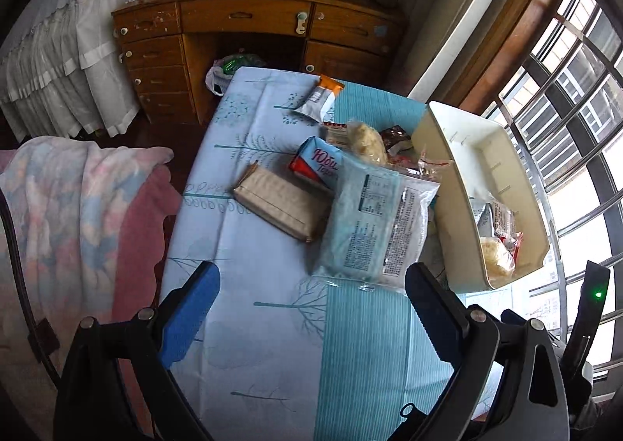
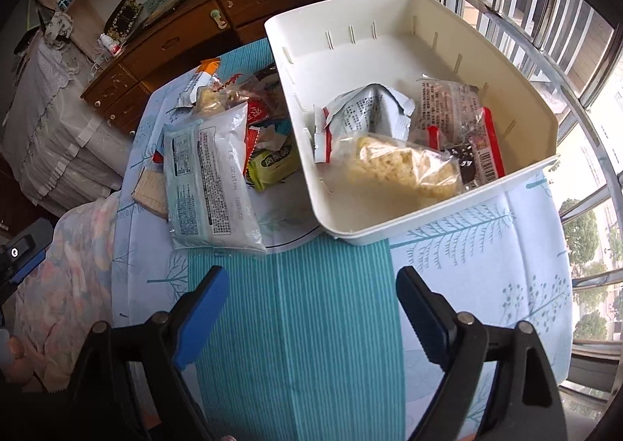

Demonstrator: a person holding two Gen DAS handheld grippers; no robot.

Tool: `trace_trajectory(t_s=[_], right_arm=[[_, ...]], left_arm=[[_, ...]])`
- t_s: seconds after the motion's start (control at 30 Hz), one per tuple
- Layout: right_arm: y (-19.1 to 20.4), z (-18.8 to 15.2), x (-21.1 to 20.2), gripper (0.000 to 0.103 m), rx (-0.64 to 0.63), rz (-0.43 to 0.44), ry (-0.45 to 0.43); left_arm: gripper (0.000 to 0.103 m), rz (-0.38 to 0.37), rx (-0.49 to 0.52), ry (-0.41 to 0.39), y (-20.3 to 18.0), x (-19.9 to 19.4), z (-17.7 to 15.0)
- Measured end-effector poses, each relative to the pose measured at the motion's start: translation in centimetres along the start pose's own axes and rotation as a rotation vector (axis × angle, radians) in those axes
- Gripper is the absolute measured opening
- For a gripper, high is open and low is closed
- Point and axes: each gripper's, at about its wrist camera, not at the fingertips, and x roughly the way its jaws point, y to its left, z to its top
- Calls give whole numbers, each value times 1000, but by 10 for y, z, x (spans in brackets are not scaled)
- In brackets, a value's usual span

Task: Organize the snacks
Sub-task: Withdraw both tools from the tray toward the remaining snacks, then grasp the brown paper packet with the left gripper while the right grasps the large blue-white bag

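On the table (image 2: 486,258), which has a blue and white cloth with trees on it, sits a white bin (image 2: 518,117). Some snacks are already inside the bin: a clear bag of yellow puffy bits (image 2: 405,164), a white packet with a torn top (image 2: 366,110), and a red and clear packet (image 2: 479,145). Just beside the bin, on the cloth, lies a pile of more snacks. A big pale blue bag (image 1: 373,226) with small print lies on top of the pile. Next to it is a flat brown packet (image 1: 280,203), and a blue and red box (image 1: 319,162) peeks out behind. An orange and white packet (image 1: 317,98) lies apart at the far end.

The right gripper (image 2: 311,308) hangs over the cloth near the bin, its blue jaws wide apart with nothing between them. The left gripper (image 1: 311,304) is wide apart too, over the cloth near the big bag, and holds nothing
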Motion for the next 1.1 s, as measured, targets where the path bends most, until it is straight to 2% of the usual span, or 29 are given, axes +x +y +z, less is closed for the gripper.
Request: trace_trajectory(t_s=[0.17,0.5,0.7,0.8,0.93,1.1], right_arm=[[28,-9,13,94,56,-16,0],[75,-13,34,95,116,-41,-21],[96,-5,41,97,96,-77,-46],[104,1,45,97,74,-91,-58],[114,9,51,102,10,-118,-82],[122,16,63,103,-54,-127,-94]], left_arm=[[95,-10,-1,27,31,3,18],[96,-29,18,117,62,21,56],[96,-48,-43,216,74,49,75],[99,-20,-85,273,76,68,80],[99,18,-147,323,76,93,84],[99,48,-220,385,77,123,87]])
